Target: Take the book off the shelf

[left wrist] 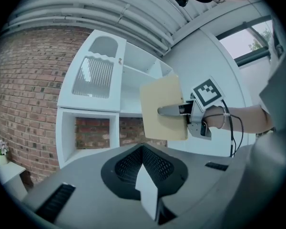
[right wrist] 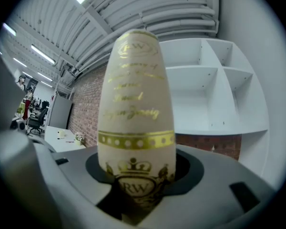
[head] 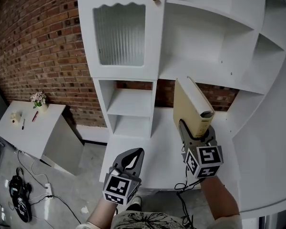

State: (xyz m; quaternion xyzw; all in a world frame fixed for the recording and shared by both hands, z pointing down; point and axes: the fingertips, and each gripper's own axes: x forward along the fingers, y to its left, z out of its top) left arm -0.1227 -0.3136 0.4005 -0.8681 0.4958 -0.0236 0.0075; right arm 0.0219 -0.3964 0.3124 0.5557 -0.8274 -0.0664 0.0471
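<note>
We see the book (head: 193, 106) up in the air, just in front of the white shelf (head: 209, 46) & above its low ledge, not inside any cubby. So we think it's off the shelf already, or v. nearly. The right gripper (head: 196, 131) has it. Its jaws stand fairly wide bc they squeeze the book's lower end, one jaw on each cover, w/ the gold-print spine facing back along the gripper. We guess it's held at the end like that bc a grip there lets a book slide straight out of a cubby. Pinching both covers also stops the pages flopping open. The book stands up tall from the jaws & leans a bit, top tipped toward the shelf, so it's top-heavy & could wobble, we think. The right arm (head: 221, 199) comes in from the bottom right & reaches fwd, w/ the jaws pointing up & away from us. The left gripper (head: 129, 160) sits lower & nearer the body, well apart from the book. Its jaws are pressed together w/ nothing in them. The left hand (head: 102, 213) holds it off to the side, prob. so it's out of the way. It's tipped up toward the book, w/ no job to do right now.
</note>
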